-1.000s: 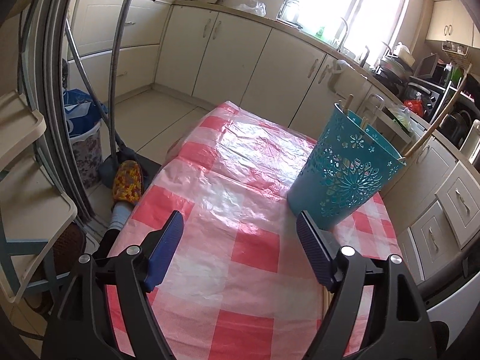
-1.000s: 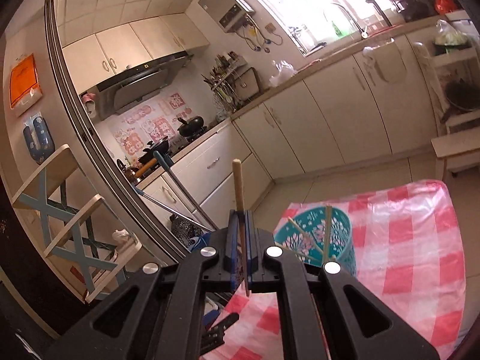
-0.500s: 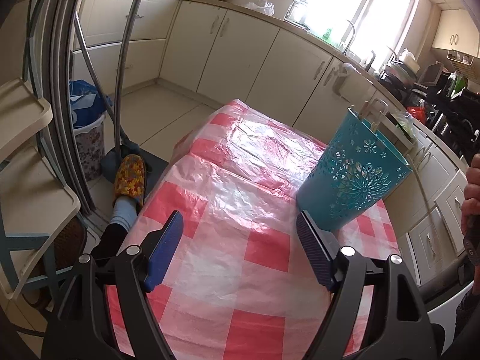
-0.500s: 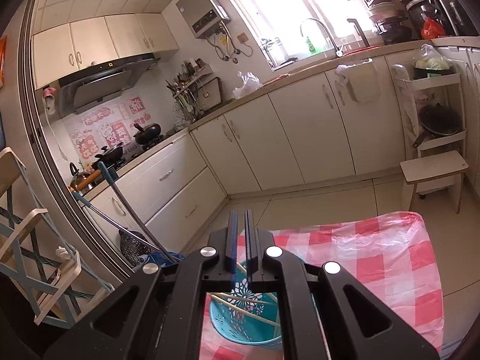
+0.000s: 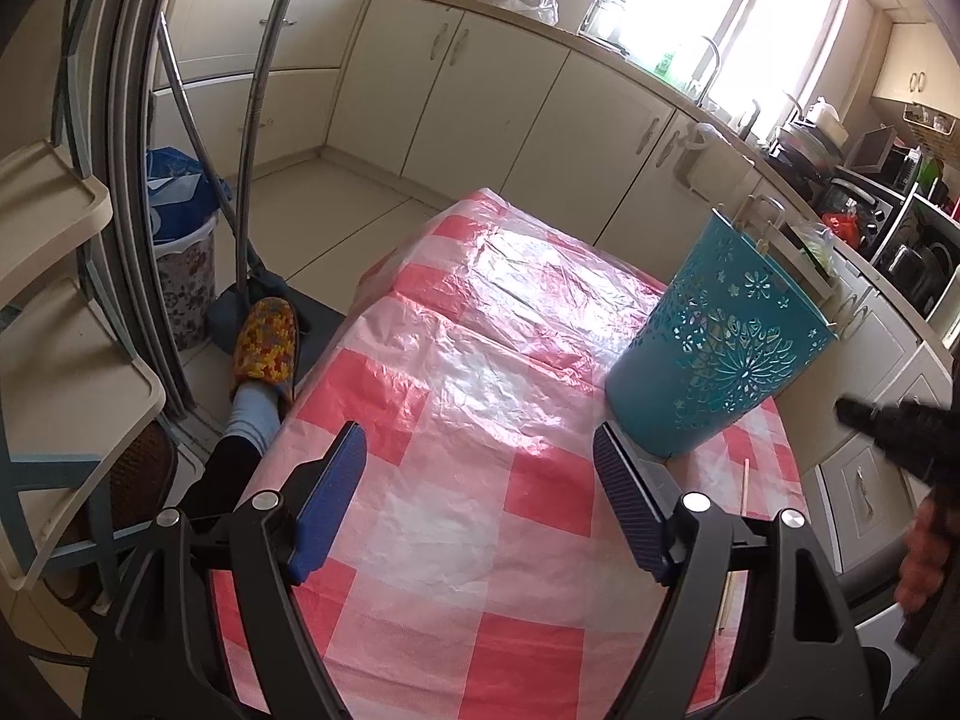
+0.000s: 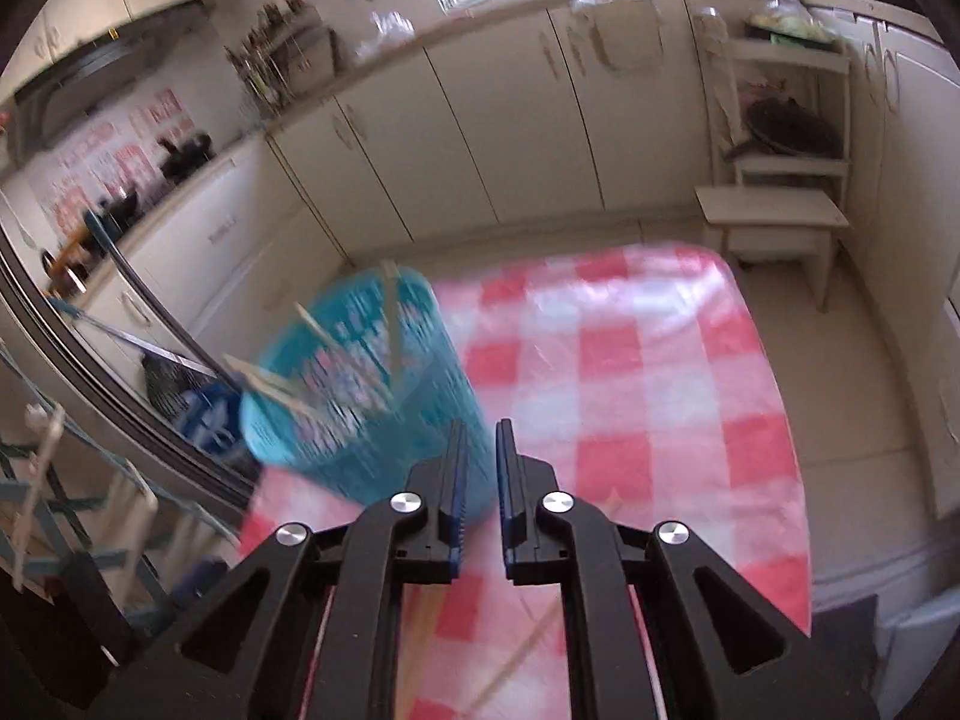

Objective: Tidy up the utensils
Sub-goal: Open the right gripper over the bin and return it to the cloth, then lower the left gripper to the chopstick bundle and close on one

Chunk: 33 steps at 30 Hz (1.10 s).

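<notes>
Between picks: your right hand-held gripper (image 6: 478, 480), jaws just opening and empty, hangs beside the teal perforated plastic holder (image 6: 360, 384). Left hand-held gripper (image 5: 480, 504) wide, empty. Next, judged: reach the pale wooden chopstick (image 5: 744, 487) on the surface near the holder's base.

You are working at a table (image 5: 456, 468) covered by a red-and-white checked plastic cloth (image 5: 540, 498) that lies crinkled and glossy, with creases across its far half. On the cloth stands a teal cut-out basket (image 5: 720, 360), upright near the right edge in the left wrist view. Wooden chopsticks (image 6: 336, 330) lean inside it. One loose chopstick (image 5: 744, 489) lies flat on the cloth just in front of the basket, apart from its base. In the right wrist view, further pale sticks (image 6: 522, 648) lie on the cloth at the near edge, blurred.
</notes>
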Motion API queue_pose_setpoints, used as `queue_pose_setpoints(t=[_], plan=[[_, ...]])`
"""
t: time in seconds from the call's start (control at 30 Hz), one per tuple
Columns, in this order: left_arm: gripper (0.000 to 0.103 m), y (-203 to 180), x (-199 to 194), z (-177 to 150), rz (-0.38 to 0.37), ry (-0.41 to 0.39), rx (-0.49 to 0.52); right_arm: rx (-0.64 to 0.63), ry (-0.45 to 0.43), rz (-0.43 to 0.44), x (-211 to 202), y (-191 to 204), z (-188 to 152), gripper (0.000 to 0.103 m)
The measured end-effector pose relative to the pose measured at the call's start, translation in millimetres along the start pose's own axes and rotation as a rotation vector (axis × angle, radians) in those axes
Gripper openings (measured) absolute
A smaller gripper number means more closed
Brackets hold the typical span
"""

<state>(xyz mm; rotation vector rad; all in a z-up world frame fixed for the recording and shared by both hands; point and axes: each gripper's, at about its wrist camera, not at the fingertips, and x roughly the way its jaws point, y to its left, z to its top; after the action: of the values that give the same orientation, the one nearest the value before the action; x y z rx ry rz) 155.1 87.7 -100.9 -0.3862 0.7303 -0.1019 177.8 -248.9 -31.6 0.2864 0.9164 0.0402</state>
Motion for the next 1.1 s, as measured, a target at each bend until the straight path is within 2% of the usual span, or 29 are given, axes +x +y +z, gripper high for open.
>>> queue_pose_setpoints(t=[0.1,0.27,0.33,0.37,0.43,0.53,0.6,0.7,0.83,1.1], plan=[[0.074,-2.9,1.6,-4.6,-0.008,0.019,0.002,0.036,0.075,-0.081,33.4,-13.4,-26.2,0.015],[0.074,-8.8,-4.2,-7.9,-0.016,0.024,0.034,0.057,0.097,-0.158,69.7,-16.6,-36.0,0.025],[0.074,-9.2,-4.5,-7.9,-0.021,0.031,0.036,0.018,0.110,-0.192,81.9,-12.4,-42.3,0.025],[0.074,-11.1,-2.9,-7.7,-0.026,0.044,0.044,-0.021,0.088,-0.211,82.1,-8.3,-43.9,0.025],[0.075,-18.9,3.6,-8.8,-0.036,0.085,0.077,-0.091,0.081,-0.247,82.9,0.0,-49.5,0.020],[0.075,-43.4,23.5,-17.4,-0.052,0.192,0.175,-0.128,0.094,-0.216,79.6,-0.4,-55.1,0.009],[0.075,-61.3,34.9,-25.9,-0.061,0.219,0.239,-0.129,0.106,-0.176,75.4,-5.3,-59.1,0.006],[0.075,-79.5,50.8,-35.0,-0.057,0.257,0.284,-0.132,0.101,-0.137,66.8,-12.3,-67.6,0.006],[0.075,-96.2,66.4,-41.9,-0.031,0.277,0.322,-0.097,0.081,-0.078,57.0,-23.3,-75.8,0.006],[0.075,-125.2,74.0,-41.5,-0.003,0.265,0.397,-0.068,0.078,-0.025,58.7,-30.2,-72.8,0.006]])
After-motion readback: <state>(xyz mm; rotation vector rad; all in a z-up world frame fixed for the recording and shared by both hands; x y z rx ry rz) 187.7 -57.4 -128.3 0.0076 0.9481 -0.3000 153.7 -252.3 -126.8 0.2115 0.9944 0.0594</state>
